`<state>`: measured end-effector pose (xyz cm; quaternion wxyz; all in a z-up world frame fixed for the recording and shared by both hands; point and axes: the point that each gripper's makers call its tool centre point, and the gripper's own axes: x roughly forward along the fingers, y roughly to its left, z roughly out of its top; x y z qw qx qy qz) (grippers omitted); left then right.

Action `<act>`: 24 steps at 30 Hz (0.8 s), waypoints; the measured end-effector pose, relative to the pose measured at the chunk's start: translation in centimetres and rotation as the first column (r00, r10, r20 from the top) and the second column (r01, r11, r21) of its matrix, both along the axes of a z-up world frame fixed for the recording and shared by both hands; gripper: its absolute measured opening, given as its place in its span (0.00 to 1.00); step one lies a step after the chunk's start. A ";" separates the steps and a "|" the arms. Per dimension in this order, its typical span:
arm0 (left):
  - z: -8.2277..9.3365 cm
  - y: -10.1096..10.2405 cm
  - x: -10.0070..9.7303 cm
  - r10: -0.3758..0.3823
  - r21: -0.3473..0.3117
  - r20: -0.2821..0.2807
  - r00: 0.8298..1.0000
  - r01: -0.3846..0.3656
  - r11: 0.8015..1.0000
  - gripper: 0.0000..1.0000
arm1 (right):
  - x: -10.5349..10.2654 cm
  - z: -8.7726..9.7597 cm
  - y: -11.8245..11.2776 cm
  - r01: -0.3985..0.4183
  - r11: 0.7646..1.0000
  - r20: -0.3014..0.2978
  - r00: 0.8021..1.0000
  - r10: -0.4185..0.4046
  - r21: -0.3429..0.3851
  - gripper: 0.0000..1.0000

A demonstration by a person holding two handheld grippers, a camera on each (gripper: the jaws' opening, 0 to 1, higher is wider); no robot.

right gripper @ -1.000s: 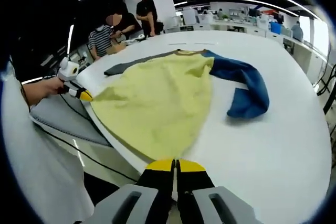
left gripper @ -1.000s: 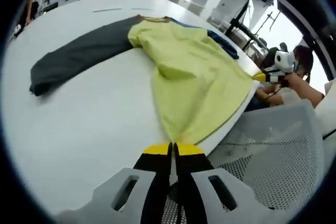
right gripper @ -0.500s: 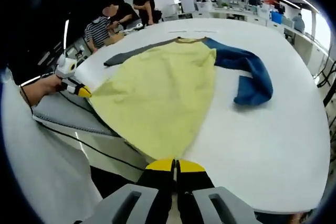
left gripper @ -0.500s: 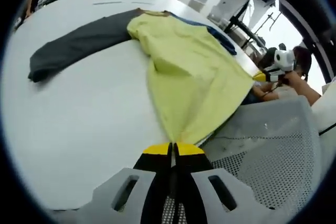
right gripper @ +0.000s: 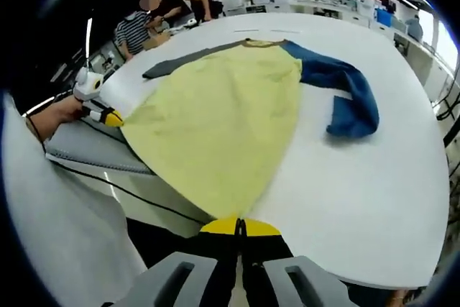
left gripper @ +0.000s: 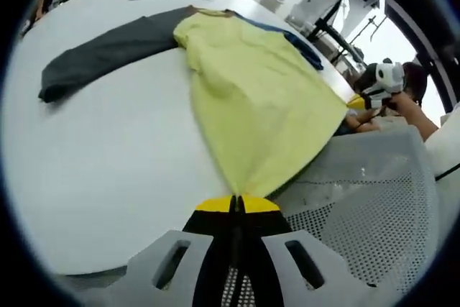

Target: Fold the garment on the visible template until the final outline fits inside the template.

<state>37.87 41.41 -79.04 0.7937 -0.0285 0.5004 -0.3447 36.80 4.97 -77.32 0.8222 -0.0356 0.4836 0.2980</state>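
Left tongs (left gripper: 236, 203) and right tongs (right gripper: 239, 224) each clamped on a hem corner of the garment (left gripper: 251, 91), at 6 o'clock; garment spread over white counter (left gripper: 108, 156).

A grey mesh chair (left gripper: 374, 206) stands just beside the white table (left gripper: 108, 177); two people (right gripper: 162, 16) sit and stand at the table's far edge

white table (left gripper: 108, 170) carries a yellow garment (left gripper: 259, 98) with 1 grey sleeve (left gripper: 100, 59), 1 blue sleeve (right gripper: 345, 91).
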 end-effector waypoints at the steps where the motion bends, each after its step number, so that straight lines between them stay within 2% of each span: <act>1: 0.0 0.0 0.0 0.002 0.001 -0.002 1.000 -0.002 1.000 0.00 | 0.0 0.0 0.0 -0.003 1.000 -0.002 1.000 0.003 -0.001 0.00; 16: -0.2 -0.1 -0.9 -0.010 0.022 -0.022 1.000 0.010 1.000 0.00 | -0.8 -0.1 0.0 -0.033 0.999 -0.032 0.999 0.033 0.000 0.00; 22: 0.1 -0.5 -1.2 -0.005 0.021 -0.020 1.000 0.006 1.000 0.00 | -0.2 0.4 0.2 -0.061 0.998 0.005 0.998 0.061 -0.002 0.00; 24: 0.2 -0.5 -1.2 0.004 0.016 -0.020 1.000 -0.003 1.000 0.01 | 0.2 0.8 0.1 -0.052 0.999 0.018 0.999 0.051 0.009 0.03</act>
